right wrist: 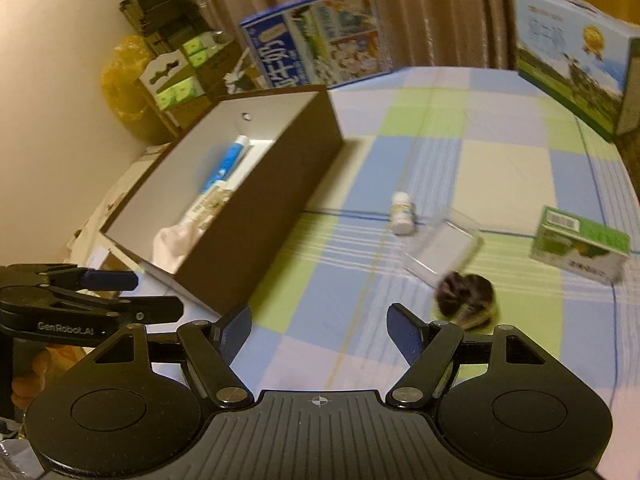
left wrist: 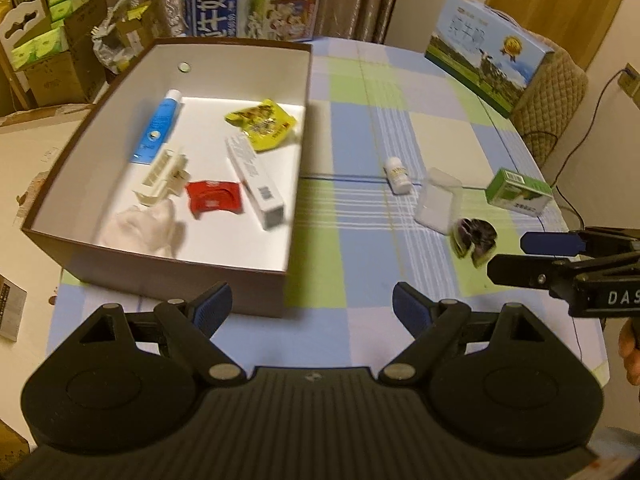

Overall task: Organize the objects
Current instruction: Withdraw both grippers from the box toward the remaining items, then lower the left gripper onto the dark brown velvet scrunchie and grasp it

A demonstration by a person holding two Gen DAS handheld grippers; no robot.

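A brown box (left wrist: 168, 184) sat at the table's (left wrist: 360, 128) left edge, holding a blue tube (left wrist: 157, 126), yellow packet (left wrist: 262, 122), red packet (left wrist: 212, 198), white carton (left wrist: 256, 182), clip (left wrist: 162, 176) and cloth (left wrist: 140, 226). Toward the right edge lay a small bottle (left wrist: 397, 174), clear case (left wrist: 436, 200), green box (left wrist: 520, 192) and dark packet (left wrist: 474, 240). Open cloth stretched between. The left claw (left wrist: 312, 308) and right claw (right wrist: 319, 330) both gaped wide, empty, touching nothing.

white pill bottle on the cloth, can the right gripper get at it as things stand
Probably yes. The right gripper is open and empty, and the white pill bottle lies ahead on bare tablecloth, with the clear case beside it, not across the path.
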